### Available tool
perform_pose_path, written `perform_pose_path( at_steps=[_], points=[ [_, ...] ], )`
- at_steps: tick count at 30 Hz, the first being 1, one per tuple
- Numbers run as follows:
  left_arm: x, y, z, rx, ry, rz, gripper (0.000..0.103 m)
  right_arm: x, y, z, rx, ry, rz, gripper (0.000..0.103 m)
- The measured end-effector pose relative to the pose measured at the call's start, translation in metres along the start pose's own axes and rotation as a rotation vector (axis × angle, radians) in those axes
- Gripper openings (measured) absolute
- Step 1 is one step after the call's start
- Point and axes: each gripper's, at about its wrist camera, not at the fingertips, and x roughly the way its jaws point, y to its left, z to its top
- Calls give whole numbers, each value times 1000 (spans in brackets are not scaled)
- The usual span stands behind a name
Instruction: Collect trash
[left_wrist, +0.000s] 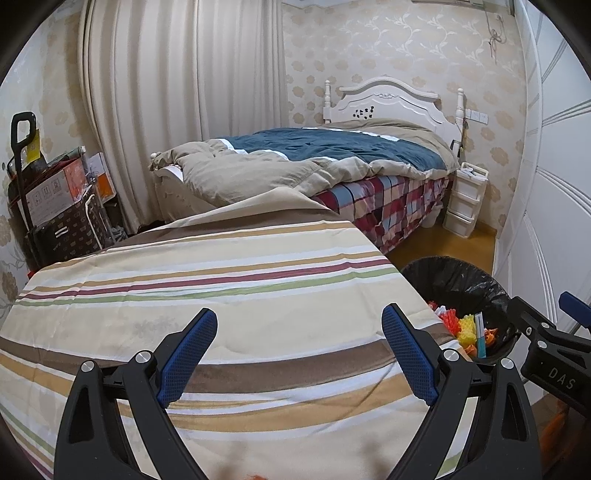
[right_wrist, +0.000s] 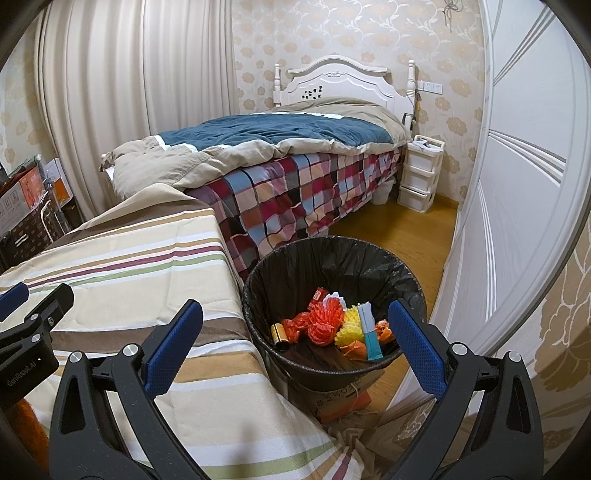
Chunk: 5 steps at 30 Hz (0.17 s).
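At 9 o'clock in your left wrist view, boxes and bags (left_wrist: 62, 206) are stacked against the wall, with a white curtain (left_wrist: 177, 92) hanging just beside them. Below you, your left gripper (left_wrist: 299, 354) hangs over the striped cloth (left_wrist: 229, 295), its 2 blue pads (left_wrist: 188, 354) spread wide with nothing between them. The stretch of cloth under it is bare. At 12 o'clock stands the bed (left_wrist: 332, 166), covered by a tan and blue quilt over a checked sheet, and a white drawer unit (left_wrist: 465, 199) sits at its far corner. At 3 o'clock the bin (left_wrist: 461, 280), lined with a black bag, stands on the floor just beside the cloth's edge.

In your right wrist view, your left gripper (right_wrist: 22, 295) shows at 9 o'clock over the cloth (right_wrist: 147, 258). Your right gripper (right_wrist: 295, 343) is held above the near rim of the bin (right_wrist: 332, 254), pads (right_wrist: 417, 343) wide apart and empty. The trash (right_wrist: 325, 321) lies at the bottom of the bin: red and orange crumpled pieces, yellow crumpled pieces, a small gold and black cylinder at the left, and a white and teal stick-shaped pack leaning at the right. The bin rests on a cardboard box (right_wrist: 343, 402). At 3 o'clock, white wardrobe doors (right_wrist: 517, 166) run along the wooden floor (right_wrist: 399, 229).
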Motion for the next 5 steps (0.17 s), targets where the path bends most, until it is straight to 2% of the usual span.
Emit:
perform_pose_path(
  at_steps=[5],
  points=[
    [2, 1, 1, 4, -1, 0, 90, 0, 0, 0, -1, 1, 0, 98]
  ],
)
